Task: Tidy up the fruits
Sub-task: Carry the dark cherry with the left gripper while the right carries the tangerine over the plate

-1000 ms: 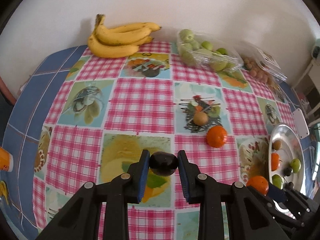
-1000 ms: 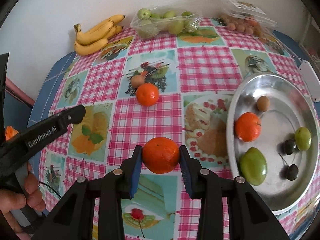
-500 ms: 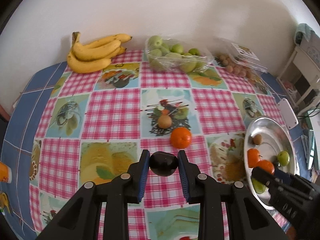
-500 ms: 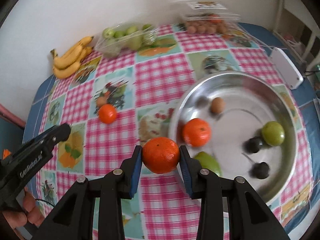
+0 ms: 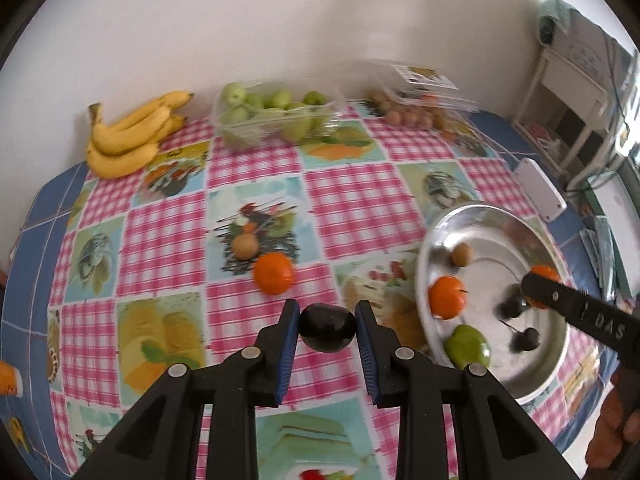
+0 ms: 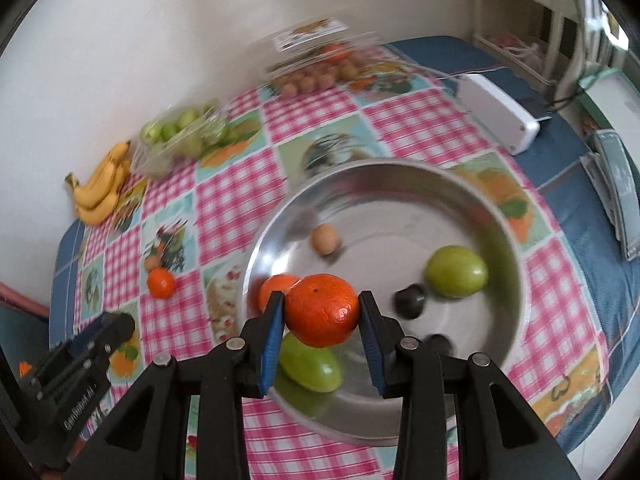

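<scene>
My left gripper [image 5: 327, 330] is shut on a dark plum [image 5: 327, 328], held above the checked tablecloth just left of the steel bowl [image 5: 520, 220]. My right gripper [image 6: 322, 312] is shut on an orange mandarin [image 6: 322, 310] and hangs over the near-left part of the steel bowl [image 6: 400, 176]. Inside the bowl lie another mandarin [image 6: 274, 286], two green fruits [image 6: 456, 271] [image 6: 312, 366], a small brown fruit [image 6: 324, 239] and dark cherries [image 6: 410, 300]. On the cloth remain a loose mandarin [image 5: 273, 273] and a brown fruit [image 5: 245, 246].
Bananas [image 5: 128, 138], a clear box of green fruit [image 5: 276, 116] and a box of small brown fruit [image 5: 416, 108] line the wall. A white device [image 6: 496, 112] lies beyond the bowl. A person's hand [image 5: 612, 428] shows at the right edge.
Both grippers have swung right toward the bowl with their fruit still held. The right one now hangs over the bowl; the left has come up beside its rim.
</scene>
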### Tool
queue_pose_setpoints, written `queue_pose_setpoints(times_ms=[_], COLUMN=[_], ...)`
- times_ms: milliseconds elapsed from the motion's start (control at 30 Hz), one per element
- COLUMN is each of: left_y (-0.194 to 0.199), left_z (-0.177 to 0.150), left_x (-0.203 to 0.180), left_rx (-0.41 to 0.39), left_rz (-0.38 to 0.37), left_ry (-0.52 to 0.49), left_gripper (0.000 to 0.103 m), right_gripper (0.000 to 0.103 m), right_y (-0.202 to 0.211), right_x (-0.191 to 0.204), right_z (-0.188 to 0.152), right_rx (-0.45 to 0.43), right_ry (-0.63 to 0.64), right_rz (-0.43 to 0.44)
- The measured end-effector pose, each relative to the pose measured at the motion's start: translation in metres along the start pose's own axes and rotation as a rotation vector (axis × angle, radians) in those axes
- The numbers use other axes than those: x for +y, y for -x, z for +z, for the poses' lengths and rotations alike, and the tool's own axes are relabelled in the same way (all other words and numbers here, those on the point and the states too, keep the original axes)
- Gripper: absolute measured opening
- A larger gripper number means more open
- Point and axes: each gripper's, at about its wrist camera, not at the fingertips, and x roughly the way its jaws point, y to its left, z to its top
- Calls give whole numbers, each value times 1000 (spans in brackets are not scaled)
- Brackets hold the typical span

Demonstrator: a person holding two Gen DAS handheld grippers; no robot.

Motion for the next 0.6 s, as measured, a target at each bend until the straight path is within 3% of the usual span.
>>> queue_pose_setpoints(times_ms=[300,600], left_y=[1,-16], left_z=[9,10], left_x=[-53,-112], left_rx=[-20,-26], left_rz=[-36,-77], left_ry=[-116,-260], left_gripper=[30,30], right_gripper=[38,38], right_y=[11,12], right_x=[-47,-60], right_z=[12,14], right_rx=[-29,-24], right_ry=[-104,-122], right_rz=[-18,-19])
